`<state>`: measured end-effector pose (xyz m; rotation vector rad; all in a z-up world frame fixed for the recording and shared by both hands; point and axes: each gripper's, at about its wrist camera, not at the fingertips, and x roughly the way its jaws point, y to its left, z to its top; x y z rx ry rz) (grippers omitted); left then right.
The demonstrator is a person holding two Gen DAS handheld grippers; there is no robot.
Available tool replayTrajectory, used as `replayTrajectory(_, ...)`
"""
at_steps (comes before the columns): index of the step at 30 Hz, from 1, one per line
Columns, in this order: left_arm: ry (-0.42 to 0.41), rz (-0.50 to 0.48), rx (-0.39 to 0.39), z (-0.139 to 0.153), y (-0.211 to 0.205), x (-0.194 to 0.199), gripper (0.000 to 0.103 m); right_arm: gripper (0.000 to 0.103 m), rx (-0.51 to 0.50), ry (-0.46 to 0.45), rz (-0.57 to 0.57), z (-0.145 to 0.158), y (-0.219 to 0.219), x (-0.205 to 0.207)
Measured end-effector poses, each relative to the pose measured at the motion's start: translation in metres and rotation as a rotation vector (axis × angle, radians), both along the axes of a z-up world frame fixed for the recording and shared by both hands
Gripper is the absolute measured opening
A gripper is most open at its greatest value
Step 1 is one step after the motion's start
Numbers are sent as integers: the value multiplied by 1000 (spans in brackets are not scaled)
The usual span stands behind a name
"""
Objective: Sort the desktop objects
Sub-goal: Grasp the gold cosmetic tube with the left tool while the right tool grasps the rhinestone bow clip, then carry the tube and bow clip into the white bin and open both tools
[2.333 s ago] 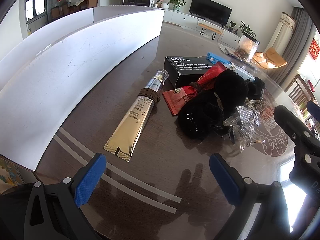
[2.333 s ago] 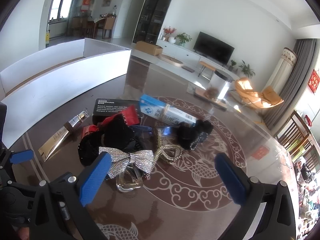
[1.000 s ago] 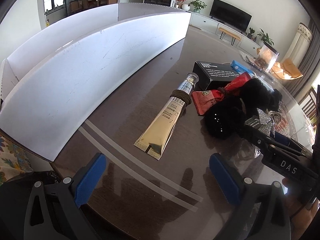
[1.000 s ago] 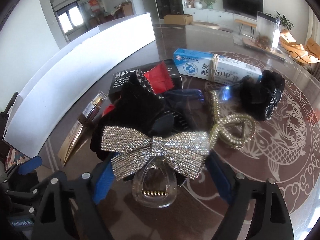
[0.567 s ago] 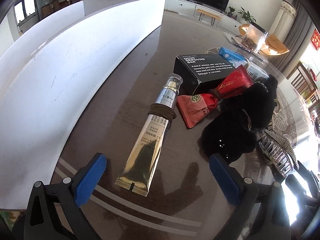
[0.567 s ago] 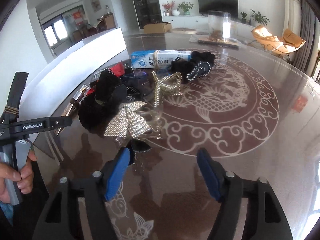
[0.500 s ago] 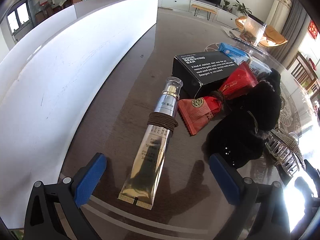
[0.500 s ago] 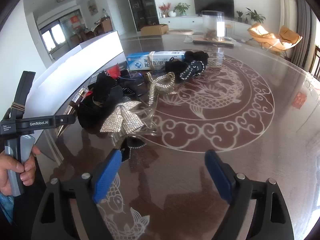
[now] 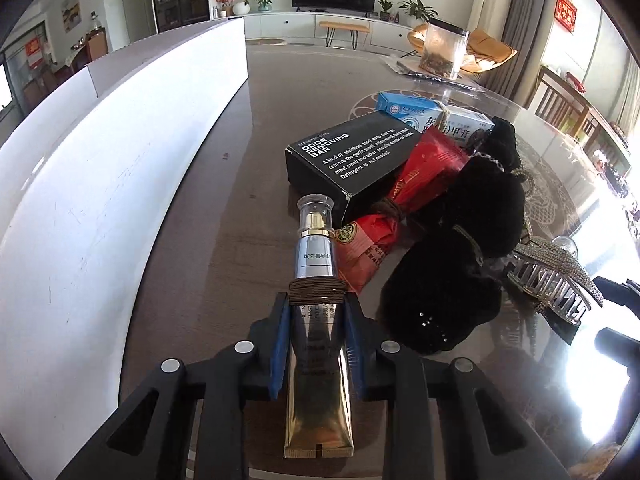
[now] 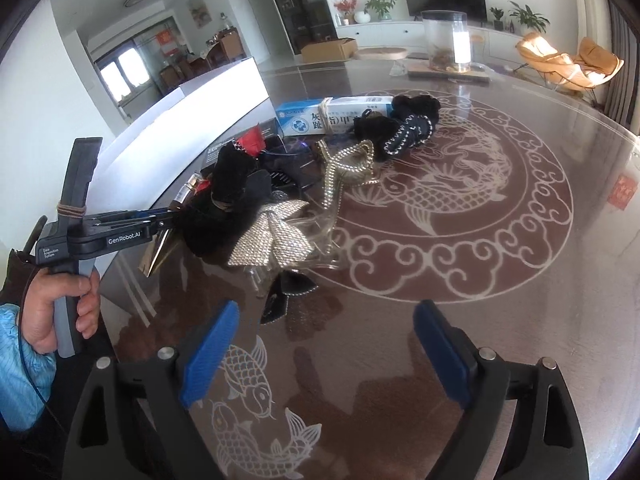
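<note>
Jaws of the left gripper [image 9: 316,312] are closed on the gold tube [image 9: 318,364], low in the middle of the left wrist view, its clear cap pointing up the frame toward the black box [image 9: 352,156]. A red packet [image 9: 384,216] lies just right of the tube, touching a black furry hair clip [image 9: 460,248]. A white wall [image 9: 100,184] fills the left side. Right gripper [image 10: 324,344] has its jaws wide apart and holds nothing, above the bench [image 10: 500,288]; a sparkly bow [image 10: 276,236] lies at centre left of its view.
</note>
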<state>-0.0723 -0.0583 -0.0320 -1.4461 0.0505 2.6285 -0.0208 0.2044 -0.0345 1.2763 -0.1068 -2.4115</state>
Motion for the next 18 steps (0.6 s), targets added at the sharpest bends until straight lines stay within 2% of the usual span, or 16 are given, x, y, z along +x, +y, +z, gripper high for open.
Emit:
replayTrajectory(1, 5, -7, -16, 0, 4, 3, 25, 94, 0, -7, 29, 0, -5, -6)
replayTrajectory(4, -3, -14, 15, 2, 7, 12, 25, 95, 38, 7, 98, -2, -28, -23)
replayTrajectory(6, 0, -13, -6, 1, 11, 15, 25, 95, 57, 12, 114, -6, -42, -36)
replayTrajectory(10, 9, -14, -36, 0, 15, 18, 25, 95, 113, -40, 73, -23, -57, -55)
replayTrajectory(15, 18, -11, -52, -1, 17, 16, 25, 96, 149, -30, 66, -25, -61, -53)
replayTrajectory(16, 20, -11, -57, -1, 18, 16, 25, 93, 164, -29, 62, -26, -61, -53)
replayTrajectory(18, 21, -12, -62, -1, 20, 14, 25, 70, 183, -9, 56, -24, -60, -51)
